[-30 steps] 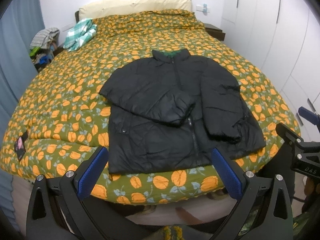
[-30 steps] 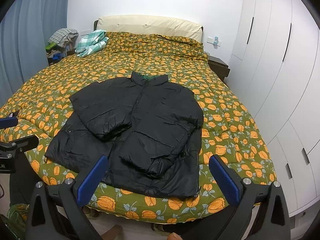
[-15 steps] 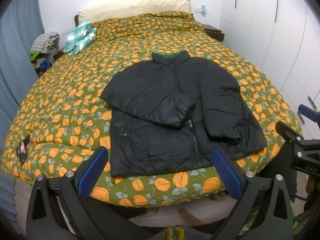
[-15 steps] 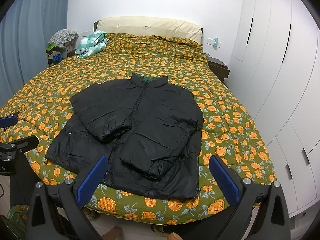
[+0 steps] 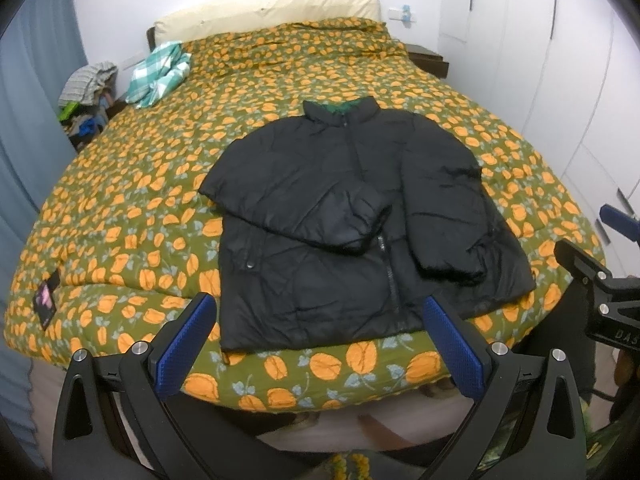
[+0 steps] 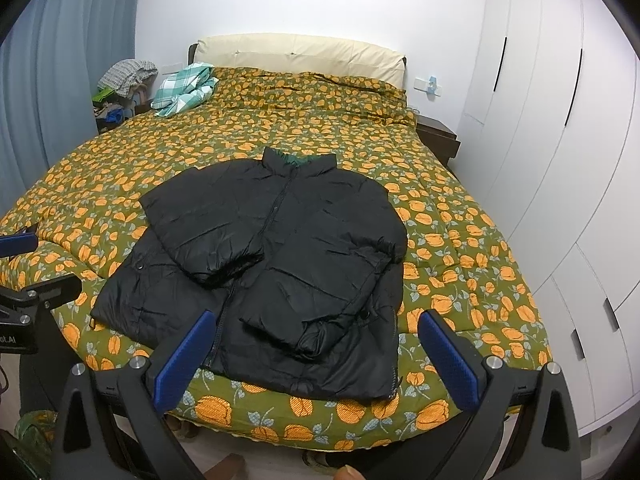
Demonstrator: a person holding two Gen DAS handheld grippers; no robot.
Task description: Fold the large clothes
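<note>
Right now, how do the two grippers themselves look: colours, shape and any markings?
Each is a black frame with two wide-set fingers, blue textured pads and silver bolts: the left gripper and the right gripper. White lettering shows on each gripper's side, only partly readable. No cables or sleeves are clearly visible.

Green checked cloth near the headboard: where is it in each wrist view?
Left wrist: green checked cloth sits upper left, on the floral duvet, below the cream headboard's left end.
Right wrist: green checked cloth upper left, left of centre.
Shared landmark: black puffer jacket.
</note>
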